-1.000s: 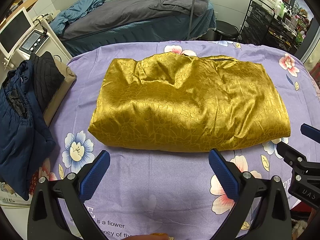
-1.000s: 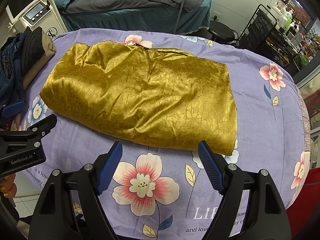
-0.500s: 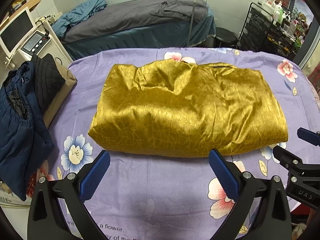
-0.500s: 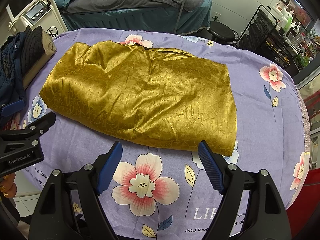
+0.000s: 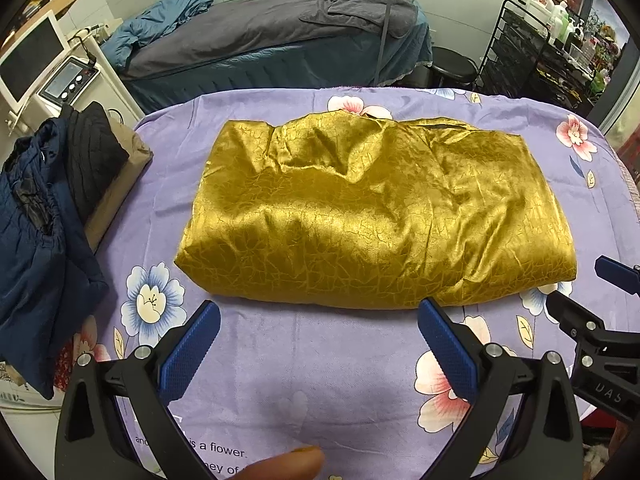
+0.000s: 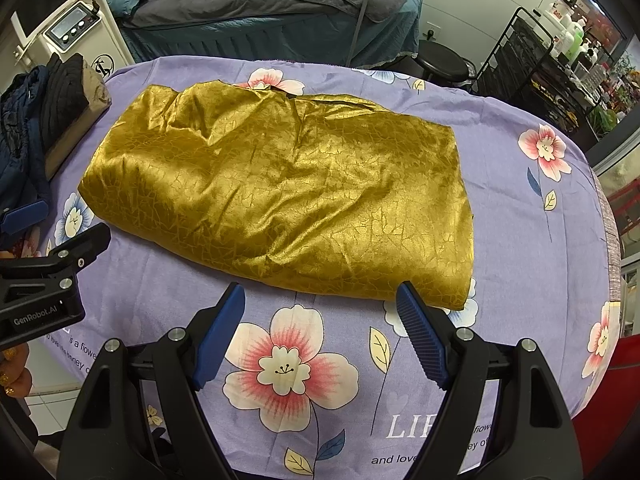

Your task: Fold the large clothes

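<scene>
Gold, shiny fabric with a crackled pattern makes up the folded garment (image 5: 372,216) that lies as a thick rectangular bundle in the middle of the lilac bedsheet printed with pink and blue flowers (image 5: 304,364). In the right wrist view the same garment (image 6: 288,192) runs at a slant across the sheet (image 6: 532,248), its near right corner resting over a printed flower.

The left gripper (image 5: 320,344) hangs over the bare sheet just in front of the bundle's near edge, its blue ribbed fingers (image 5: 192,352) spread wide with nothing between them; the right-hand fingertip sits close to the garment's edge, and whether it touches cannot be told. A fingertip of the person (image 5: 280,466) shows at the bottom rim of this view.

The right gripper (image 6: 320,320) is likewise spread wide and empty, poised above a large pink flower print, just short of the garment's near edge. Each gripper appears at the side of the other's view: the right one (image 5: 600,320) at the right margin, the left one (image 6: 48,264) at the left margin.

At the left edge of the sheet lies a pile of dark navy and black quilted clothing (image 5: 44,208). Beyond the sheet stand a bed covered in grey and teal bedding (image 5: 272,40), a round black stool (image 5: 454,66), a black wire rack holding bottles (image 5: 532,52) and a white machine with a screen and dials (image 5: 60,76).
</scene>
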### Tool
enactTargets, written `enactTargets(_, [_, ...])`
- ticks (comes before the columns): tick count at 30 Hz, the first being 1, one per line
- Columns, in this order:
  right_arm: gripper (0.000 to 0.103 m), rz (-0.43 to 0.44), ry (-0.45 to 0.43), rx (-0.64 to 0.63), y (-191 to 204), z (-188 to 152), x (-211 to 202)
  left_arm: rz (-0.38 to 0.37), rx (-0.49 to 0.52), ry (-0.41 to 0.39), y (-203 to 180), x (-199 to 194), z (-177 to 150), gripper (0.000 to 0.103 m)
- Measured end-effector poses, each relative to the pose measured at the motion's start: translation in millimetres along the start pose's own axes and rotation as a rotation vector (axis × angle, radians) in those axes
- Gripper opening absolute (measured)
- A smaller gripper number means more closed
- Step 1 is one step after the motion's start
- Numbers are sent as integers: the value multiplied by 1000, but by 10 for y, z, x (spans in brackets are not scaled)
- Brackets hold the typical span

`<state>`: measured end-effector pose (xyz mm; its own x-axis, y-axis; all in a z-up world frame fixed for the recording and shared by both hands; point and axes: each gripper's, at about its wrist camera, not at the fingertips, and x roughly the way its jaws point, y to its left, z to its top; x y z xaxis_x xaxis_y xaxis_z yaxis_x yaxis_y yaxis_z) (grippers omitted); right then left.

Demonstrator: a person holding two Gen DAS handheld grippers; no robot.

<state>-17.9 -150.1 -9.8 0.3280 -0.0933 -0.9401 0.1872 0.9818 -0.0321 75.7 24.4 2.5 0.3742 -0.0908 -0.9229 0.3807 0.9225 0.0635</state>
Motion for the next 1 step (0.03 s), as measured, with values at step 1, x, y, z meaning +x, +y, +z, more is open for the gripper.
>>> enactTargets(1, [78,1,-1,-1,0,2,0,-2,-1,2,2,4,-2,97])
